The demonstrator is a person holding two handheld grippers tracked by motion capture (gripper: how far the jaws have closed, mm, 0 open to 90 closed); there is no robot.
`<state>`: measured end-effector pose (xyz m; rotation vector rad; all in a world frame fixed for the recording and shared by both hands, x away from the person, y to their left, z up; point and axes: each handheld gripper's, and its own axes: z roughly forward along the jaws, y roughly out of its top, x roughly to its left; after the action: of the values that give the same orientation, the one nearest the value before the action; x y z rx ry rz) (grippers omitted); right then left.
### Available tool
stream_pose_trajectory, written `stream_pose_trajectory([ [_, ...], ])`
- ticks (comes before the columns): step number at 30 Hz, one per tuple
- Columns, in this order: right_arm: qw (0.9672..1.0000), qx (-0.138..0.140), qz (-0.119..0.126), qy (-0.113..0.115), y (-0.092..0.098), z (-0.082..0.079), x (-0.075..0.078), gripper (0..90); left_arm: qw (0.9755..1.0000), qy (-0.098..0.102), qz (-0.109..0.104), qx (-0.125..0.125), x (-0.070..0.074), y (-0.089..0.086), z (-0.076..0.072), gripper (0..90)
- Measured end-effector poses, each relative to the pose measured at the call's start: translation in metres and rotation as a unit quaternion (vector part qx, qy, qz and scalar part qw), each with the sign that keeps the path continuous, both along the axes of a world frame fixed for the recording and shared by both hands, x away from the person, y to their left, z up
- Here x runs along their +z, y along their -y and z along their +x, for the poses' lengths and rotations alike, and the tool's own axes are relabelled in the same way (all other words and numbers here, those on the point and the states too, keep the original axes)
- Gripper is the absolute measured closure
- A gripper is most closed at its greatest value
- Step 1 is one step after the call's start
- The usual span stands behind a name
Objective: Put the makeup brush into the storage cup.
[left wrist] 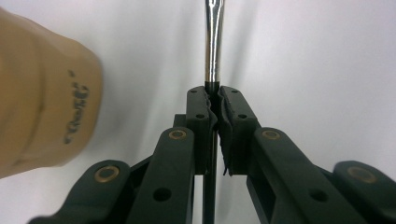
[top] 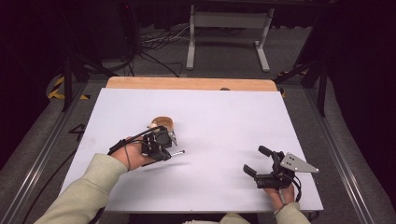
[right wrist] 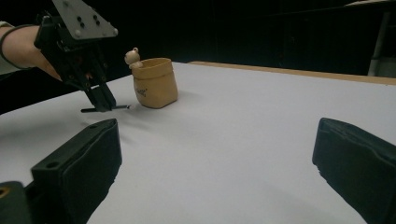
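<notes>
Pretty roomy here: the white counter (top: 224, 121) is bare across the middle and right, only a tan pot (top: 163, 123) just beside the left gripper (top: 164, 140) blocks anything.

Pale greenish sleeves (top: 79, 196) are covering both forearms; the black grippers are showing brass-coloured pivots (left wrist: 177, 134) (possibly bushings), and one is wearing a grey triangular plate (top: 299, 163).

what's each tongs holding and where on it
Left tongs pinch a thin brush on its dark handle, just below the metal ferrule. Right tongs are open, empty.
</notes>
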<state>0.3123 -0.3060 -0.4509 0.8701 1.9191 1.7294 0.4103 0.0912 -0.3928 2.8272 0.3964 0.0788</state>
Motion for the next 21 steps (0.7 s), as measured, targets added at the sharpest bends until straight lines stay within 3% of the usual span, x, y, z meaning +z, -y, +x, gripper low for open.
stream_pose_trajectory([
  [2,1.0,0.0,-0.001,0.001,0.0,0.0,0.0,1.8,1.0,0.003,-0.006,0.003,0.002,-0.002,0.0,82.8],
  [6,1.0,-0.005,-0.001,0.002,0.0,0.0,0.0,1.6,0.999,0.01,-0.04,0.019,0.01,-0.01,0.001,82.8],
  [14,1.0,-0.005,-0.001,0.002,0.0,0.0,0.0,1.6,0.9959,0.027,-0.084,0.021,0.022,-0.018,-0.005,82.9],
  [21,1.0,-0.005,-0.001,0.002,0.0,0.0,0.0,1.6,0.989,0.039,-0.139,0.03,0.033,-0.026,-0.01,82.9],
])
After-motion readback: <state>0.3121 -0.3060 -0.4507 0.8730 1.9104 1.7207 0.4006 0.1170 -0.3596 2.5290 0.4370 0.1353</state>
